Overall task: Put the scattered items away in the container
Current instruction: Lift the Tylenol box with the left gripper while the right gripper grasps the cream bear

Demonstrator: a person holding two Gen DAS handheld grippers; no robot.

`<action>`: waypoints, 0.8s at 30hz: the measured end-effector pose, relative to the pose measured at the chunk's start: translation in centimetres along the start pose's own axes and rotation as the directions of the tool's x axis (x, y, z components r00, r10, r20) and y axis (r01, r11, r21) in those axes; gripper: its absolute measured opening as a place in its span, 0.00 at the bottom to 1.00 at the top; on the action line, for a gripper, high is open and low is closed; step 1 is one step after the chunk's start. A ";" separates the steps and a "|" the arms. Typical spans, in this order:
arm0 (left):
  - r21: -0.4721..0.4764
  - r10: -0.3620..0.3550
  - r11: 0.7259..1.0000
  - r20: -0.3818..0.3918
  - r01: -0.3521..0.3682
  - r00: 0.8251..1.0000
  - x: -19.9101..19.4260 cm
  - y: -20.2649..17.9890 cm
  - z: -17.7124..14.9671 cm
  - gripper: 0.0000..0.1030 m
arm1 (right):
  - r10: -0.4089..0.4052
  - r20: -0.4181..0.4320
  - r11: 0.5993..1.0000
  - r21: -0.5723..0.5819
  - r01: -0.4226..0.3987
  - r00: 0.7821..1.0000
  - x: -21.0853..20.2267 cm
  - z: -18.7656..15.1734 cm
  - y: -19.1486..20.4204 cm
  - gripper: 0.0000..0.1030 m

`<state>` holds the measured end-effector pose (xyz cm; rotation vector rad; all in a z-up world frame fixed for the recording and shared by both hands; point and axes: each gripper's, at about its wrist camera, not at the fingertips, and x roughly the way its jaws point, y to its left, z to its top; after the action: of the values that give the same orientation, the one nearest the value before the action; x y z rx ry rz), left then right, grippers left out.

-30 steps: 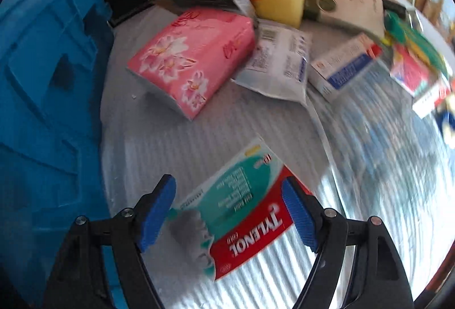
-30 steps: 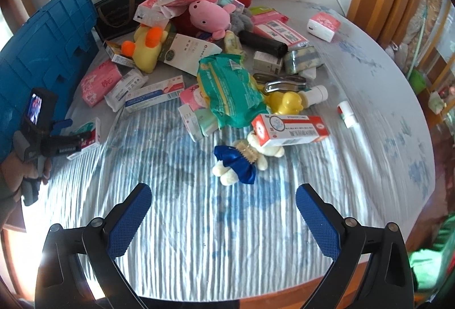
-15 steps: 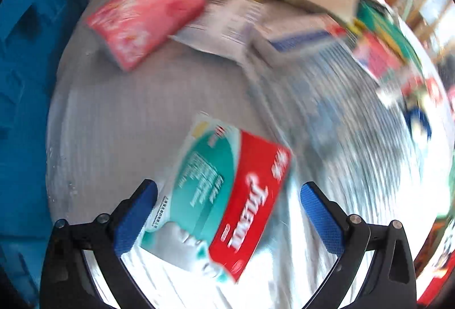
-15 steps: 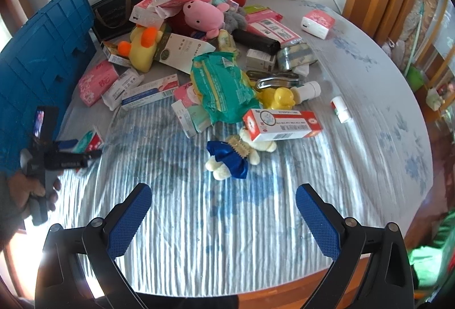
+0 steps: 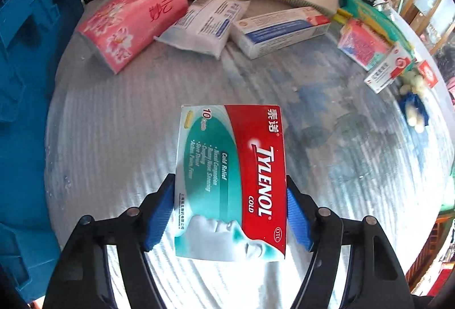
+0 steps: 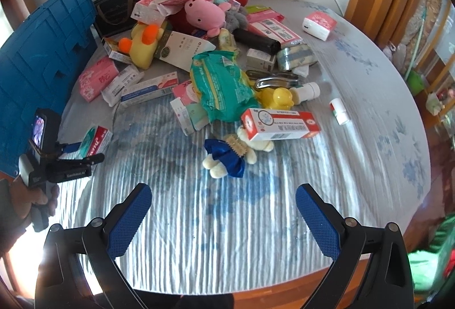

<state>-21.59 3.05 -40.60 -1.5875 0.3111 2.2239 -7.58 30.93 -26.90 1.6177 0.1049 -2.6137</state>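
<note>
Evidently the Tylenol box (image 5: pixel 231 181) is the item being dealt with at this point: it sits face-up between the blue pads of the left gripper (image 5: pixel 230 212), its long edges running along the fingers and its lower half between the two pads, which lie against its sides. The jaws are closing on it, and in the left wrist view the pads already touch both long edges, so I judge the grasp made or all but made across the box's narrow width, the sensible way to take a flat carton, since the pads meet stiff card edges, not the broad printed face. From the right wrist view the same box (image 6: pixel 96 140) shows at the near left of the striped tablecloth (image 6: pixel 227 223), tilted up off the cloth at the gripper's tip, just beside the blue crate (image 6: pixel 42 58), which I take to be the container; the carry looks short. Further out lie the pink tissue pack (image 5: pixel 136 24), a white sachet (image 5: pixel 204 22) and a long medicine carton (image 5: pixel 278 30), well apart from the box, so nothing crowds the lift. The right gripper (image 6: pixel 223 221) hangs with fingers spread and nothing between them above bare cloth, near a small blue-dressed doll (image 6: pixel 227 158).
</note>
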 end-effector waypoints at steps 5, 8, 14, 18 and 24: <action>-0.002 0.005 1.000 0.018 -0.005 1.000 -1.0 0.2 0.6 0.68 | -0.019 -0.009 1.000 0.006 0.020 1.000 1.9 0.4 -1.2 1.00; -0.001 0.014 1.000 0.026 -0.014 1.000 -1.8 0.3 0.9 0.68 | -0.039 -0.021 0.999 0.013 0.039 0.999 4.2 1.1 -2.6 1.00; -0.024 0.024 0.999 0.034 -0.023 0.999 -3.3 0.5 -2.1 0.68 | -0.055 -0.057 0.996 0.065 0.058 0.997 8.9 3.0 -5.5 1.00; -0.039 0.039 0.999 0.040 -0.037 0.998 -2.9 -0.7 -1.4 0.68 | -0.033 -0.096 0.997 0.068 0.039 0.995 11.3 3.6 -6.2 1.00; -0.066 0.050 0.997 0.045 -0.047 0.998 -3.1 -1.1 -1.3 0.68 | 0.025 -0.160 0.998 -0.050 -0.033 0.987 14.4 2.7 -2.9 0.99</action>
<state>-19.16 2.94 -38.05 -1.5737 0.2698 2.3259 -16.65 33.27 -38.52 1.7939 0.1551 -2.4359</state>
